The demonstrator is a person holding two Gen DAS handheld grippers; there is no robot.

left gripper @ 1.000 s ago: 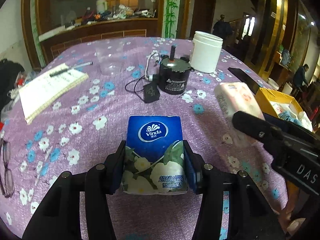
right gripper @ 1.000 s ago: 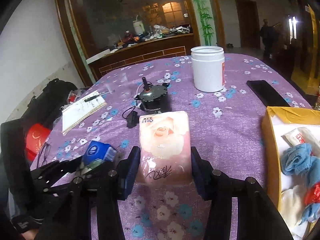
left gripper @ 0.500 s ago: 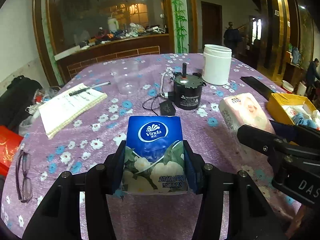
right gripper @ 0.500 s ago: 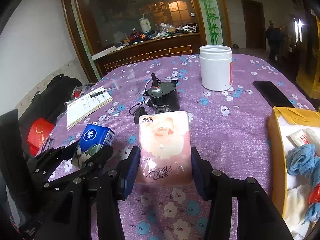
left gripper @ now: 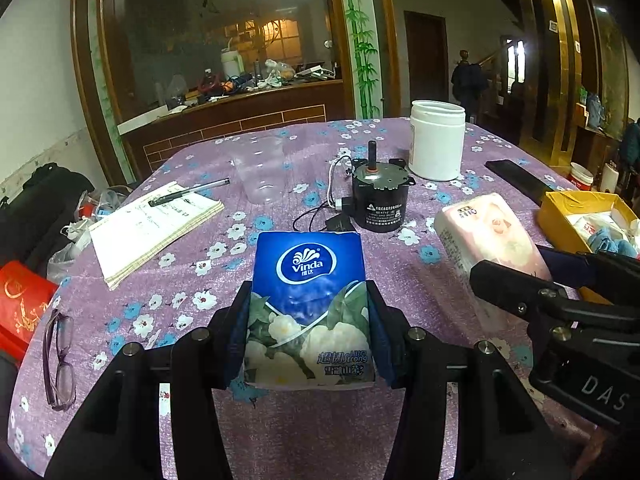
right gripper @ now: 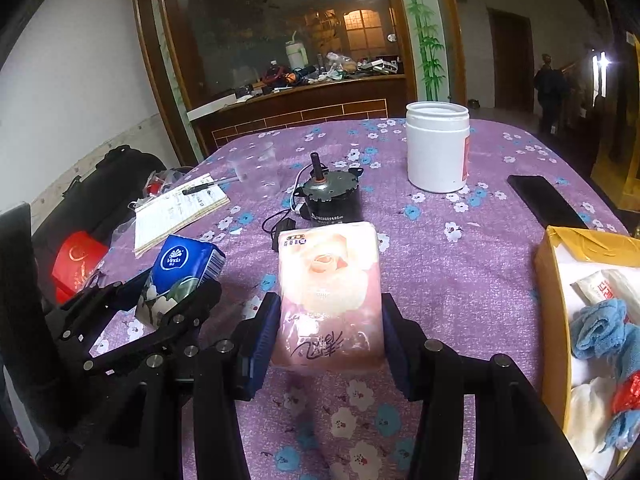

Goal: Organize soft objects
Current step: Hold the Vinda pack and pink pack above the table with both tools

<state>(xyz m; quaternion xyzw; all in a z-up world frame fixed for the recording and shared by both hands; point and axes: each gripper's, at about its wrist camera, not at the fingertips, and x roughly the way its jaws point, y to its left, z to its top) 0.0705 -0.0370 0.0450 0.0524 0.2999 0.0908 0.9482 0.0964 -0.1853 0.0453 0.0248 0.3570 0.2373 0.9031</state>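
My left gripper (left gripper: 308,320) is shut on a blue Vinda tissue pack (left gripper: 308,300) and holds it above the purple flowered tablecloth (left gripper: 200,280). My right gripper (right gripper: 328,332) is shut on a pink tissue pack (right gripper: 328,284), also off the table. The pink pack (left gripper: 492,240) shows at right in the left wrist view, and the blue pack (right gripper: 180,272) shows at left in the right wrist view. A yellow cardboard box (right gripper: 556,280) at the right holds blue cloths (right gripper: 600,328), white soft items and a sachet.
A black motor with cable (left gripper: 380,200), a white jar (left gripper: 436,144), a clear plastic cup (left gripper: 262,176), a notebook with pen (left gripper: 156,220), a black phone (right gripper: 544,200) and glasses (left gripper: 60,360) lie on the table. A red bag (left gripper: 20,304) sits past the left edge.
Both grippers have risen and tilted up with their packs still held; the table objects appear farther and lower in both views.
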